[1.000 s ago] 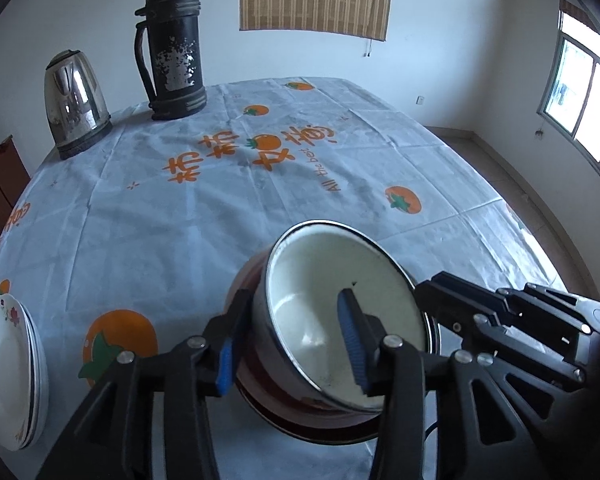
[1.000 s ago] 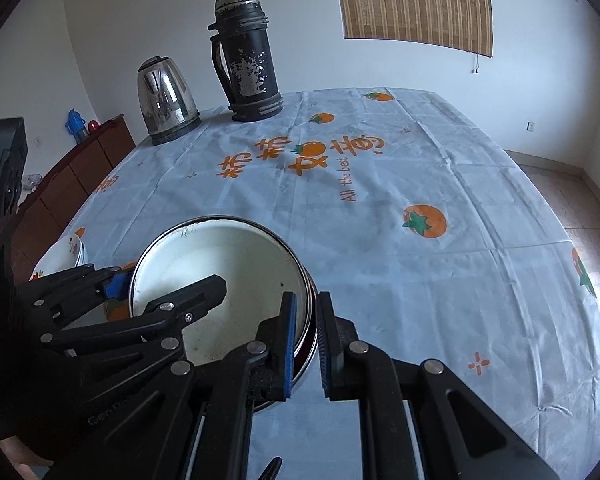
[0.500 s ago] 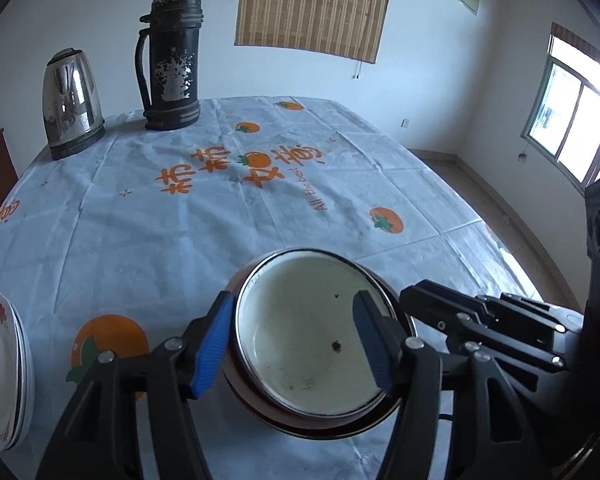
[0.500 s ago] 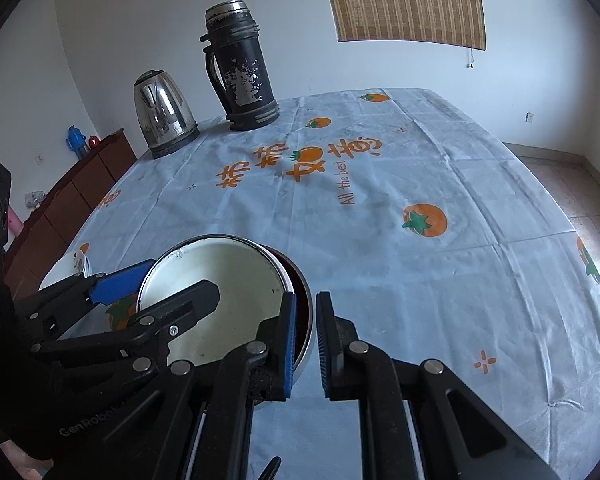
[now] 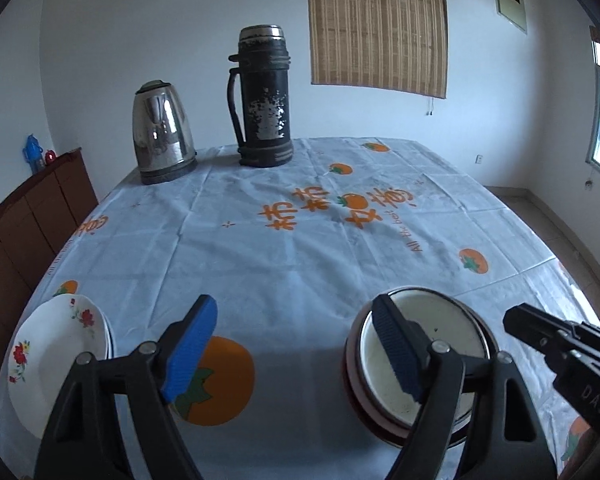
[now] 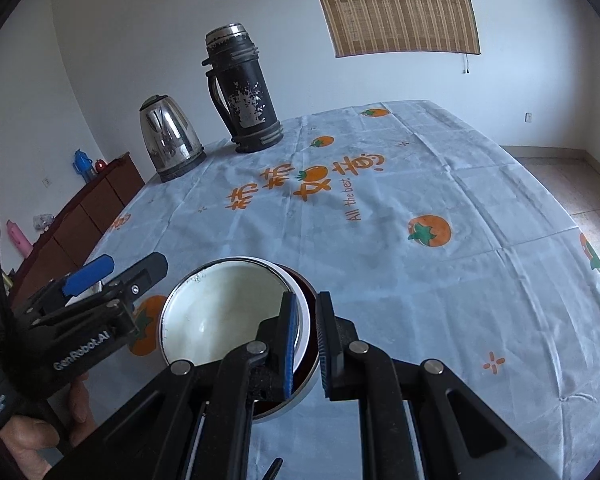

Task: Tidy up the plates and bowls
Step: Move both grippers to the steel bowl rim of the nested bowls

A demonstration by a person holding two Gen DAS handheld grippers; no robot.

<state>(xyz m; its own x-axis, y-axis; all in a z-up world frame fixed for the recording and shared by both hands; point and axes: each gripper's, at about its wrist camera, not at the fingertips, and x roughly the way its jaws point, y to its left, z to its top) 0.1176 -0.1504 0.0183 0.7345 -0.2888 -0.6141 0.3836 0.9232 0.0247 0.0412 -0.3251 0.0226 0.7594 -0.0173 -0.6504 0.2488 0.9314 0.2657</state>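
White bowl (image 6: 224, 312) sits nested in the red bowl (image 5: 384, 432) on the tabletop (image 5: 300, 264). Left gripper (image 5: 296, 354) has just been opening, empty; right gripper (image 6: 306, 344) clamps the rims. Release it slowly.

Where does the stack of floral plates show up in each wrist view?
Left wrist: the floral plates sit at the lower left, near the table's edge, left of the open left claw.
Right wrist: not clearly in view; the left claw covers that spot.
Shared landmark: the black flask.
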